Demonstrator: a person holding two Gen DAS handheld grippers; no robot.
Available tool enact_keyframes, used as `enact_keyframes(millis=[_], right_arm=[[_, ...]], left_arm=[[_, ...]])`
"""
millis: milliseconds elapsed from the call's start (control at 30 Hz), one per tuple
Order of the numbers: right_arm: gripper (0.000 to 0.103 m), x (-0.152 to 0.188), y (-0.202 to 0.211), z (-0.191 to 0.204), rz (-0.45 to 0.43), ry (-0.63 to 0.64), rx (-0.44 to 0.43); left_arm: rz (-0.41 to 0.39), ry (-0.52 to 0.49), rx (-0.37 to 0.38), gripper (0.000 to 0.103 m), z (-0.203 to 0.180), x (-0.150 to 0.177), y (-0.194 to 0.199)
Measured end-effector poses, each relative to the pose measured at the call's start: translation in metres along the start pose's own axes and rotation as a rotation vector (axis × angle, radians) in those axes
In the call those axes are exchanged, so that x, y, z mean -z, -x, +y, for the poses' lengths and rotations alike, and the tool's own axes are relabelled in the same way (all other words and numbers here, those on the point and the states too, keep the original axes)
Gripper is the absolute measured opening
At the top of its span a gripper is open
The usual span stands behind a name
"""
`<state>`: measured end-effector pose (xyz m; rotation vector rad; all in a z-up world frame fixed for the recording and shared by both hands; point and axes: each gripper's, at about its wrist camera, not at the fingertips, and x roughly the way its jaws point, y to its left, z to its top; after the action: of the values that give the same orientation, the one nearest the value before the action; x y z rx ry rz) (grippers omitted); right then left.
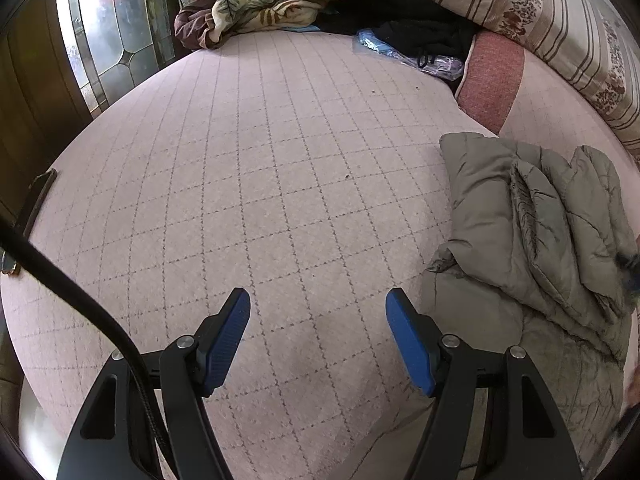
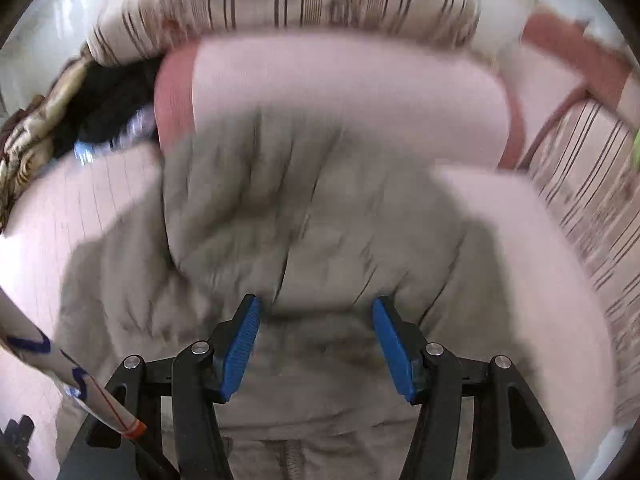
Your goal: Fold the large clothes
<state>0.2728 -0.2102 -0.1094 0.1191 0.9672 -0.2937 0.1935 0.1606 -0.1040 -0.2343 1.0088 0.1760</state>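
Grey-green quilted jacket (image 1: 532, 220) lies partly folded on pink bedspread (image 1: 260, 160).

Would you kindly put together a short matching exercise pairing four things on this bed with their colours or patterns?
Things:
1. Padded jacket
2. Bedspread
3. Large pillow
4. Crumpled blanket

Descriptions:
A. Cream with a leaf print and brown edging
B. Grey-green, quilted
C. Cream with brown stripes and floral bands
D. Pale pink with a grid of lines

Pairs: 1-B, 2-D, 3-C, 4-A
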Motion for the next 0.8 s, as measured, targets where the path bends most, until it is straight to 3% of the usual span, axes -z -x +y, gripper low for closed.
enact_keyframes(millis=[100, 200, 333, 400, 500, 633, 800], right_arm=[[0.064, 0.012, -0.023, 0.013, 0.02, 0.086, 0.043], [0.064, 0.0, -0.009, 0.016, 0.023, 0.082, 0.059], [0.061, -0.006, 0.051, 0.027, -0.152, 0.072, 0.01], [0.061, -0.006, 0.061, 0.044, -0.168, 0.117, -0.016], [0.061, -0.002, 0.048, 0.075, -0.122, 0.168, -0.054], [0.061, 0.008, -0.005, 0.095, -0.004, 0.152, -0.049], [0.064, -0.005, -0.01, 0.096, -0.005, 0.135, -0.028]], left_arm=[[-0.003, 0.003, 0.001, 0.069, 0.0, -0.001, 0.0], [-0.002, 0.0, 0.0, 0.069, 0.0, 0.0, 0.001], [-0.001, -0.005, -0.008, 0.069, 0.0, 0.0, 0.002], [-0.001, 0.0, -0.008, 0.069, 0.001, 0.001, 0.002], [0.003, 0.0, -0.014, 0.069, 0.002, 0.001, 0.001], [-0.008, -0.001, -0.022, 0.069, 0.004, 0.002, 0.003], [-0.009, -0.005, -0.034, 0.069, 0.005, 0.001, 0.0]])
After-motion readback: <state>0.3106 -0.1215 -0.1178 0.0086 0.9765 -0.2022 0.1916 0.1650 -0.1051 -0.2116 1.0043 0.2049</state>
